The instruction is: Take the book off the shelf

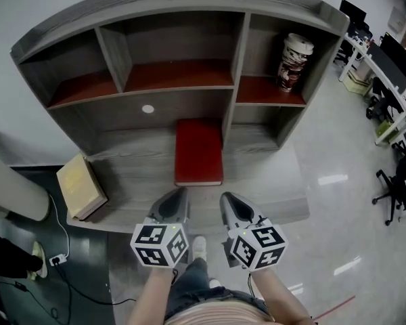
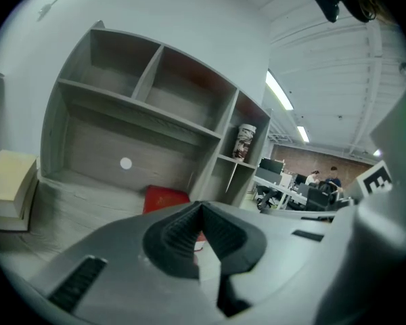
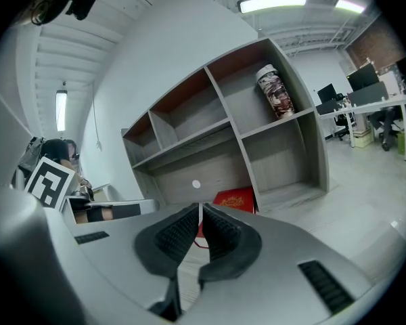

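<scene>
A red book (image 1: 198, 151) lies flat on the grey desk surface (image 1: 128, 175), under the shelf unit (image 1: 176, 80) and against its middle upright. Both grippers hover at the desk's front edge, just short of the book. My left gripper (image 1: 179, 193) is shut with nothing between its jaws, and my right gripper (image 1: 229, 197) beside it is also shut and empty. In the left gripper view the red book (image 2: 166, 198) shows just beyond the closed left gripper (image 2: 201, 206). In the right gripper view the red book (image 3: 237, 198) lies past the closed right gripper (image 3: 201, 207).
A thick beige book (image 1: 81, 185) lies at the desk's left front corner. A patterned cup (image 1: 294, 61) stands in the right shelf compartment. Office desks and chairs (image 1: 392, 80) fill the right side. Cables and a power strip (image 1: 54, 259) lie on the floor at left.
</scene>
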`<state>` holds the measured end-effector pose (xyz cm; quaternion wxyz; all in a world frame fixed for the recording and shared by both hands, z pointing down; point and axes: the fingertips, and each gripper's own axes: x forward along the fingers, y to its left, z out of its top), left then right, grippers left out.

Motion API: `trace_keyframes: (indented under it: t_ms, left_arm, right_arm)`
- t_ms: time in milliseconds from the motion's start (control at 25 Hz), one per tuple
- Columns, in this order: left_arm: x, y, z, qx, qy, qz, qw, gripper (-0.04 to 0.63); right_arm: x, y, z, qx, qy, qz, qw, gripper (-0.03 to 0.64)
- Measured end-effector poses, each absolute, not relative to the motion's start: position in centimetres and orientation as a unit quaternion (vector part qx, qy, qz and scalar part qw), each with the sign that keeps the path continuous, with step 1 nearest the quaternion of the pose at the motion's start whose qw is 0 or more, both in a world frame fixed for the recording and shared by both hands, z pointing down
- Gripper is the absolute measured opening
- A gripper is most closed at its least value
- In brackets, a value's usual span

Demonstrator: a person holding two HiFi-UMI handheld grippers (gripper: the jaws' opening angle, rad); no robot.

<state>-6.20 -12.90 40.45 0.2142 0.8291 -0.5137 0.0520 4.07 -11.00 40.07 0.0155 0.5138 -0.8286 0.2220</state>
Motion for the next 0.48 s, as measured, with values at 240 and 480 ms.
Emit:
trace_keyframes:
  t_ms: [240,480]
  left_arm:
    - [-6.3,-15.9,41.5,0.831,-0.504,0.064,0.228,0.012]
    - [-6.6,-18.5,43.1,0.828,-0.498,0.076,0.248,0.012]
  right_arm:
    - [3.8,-14.1,40.9,0.523,-0.82,0.231,0.026,0.011]
    - [3.7,-16.7,42.3,0.529,-0.811,0.244,0.044,0.011]
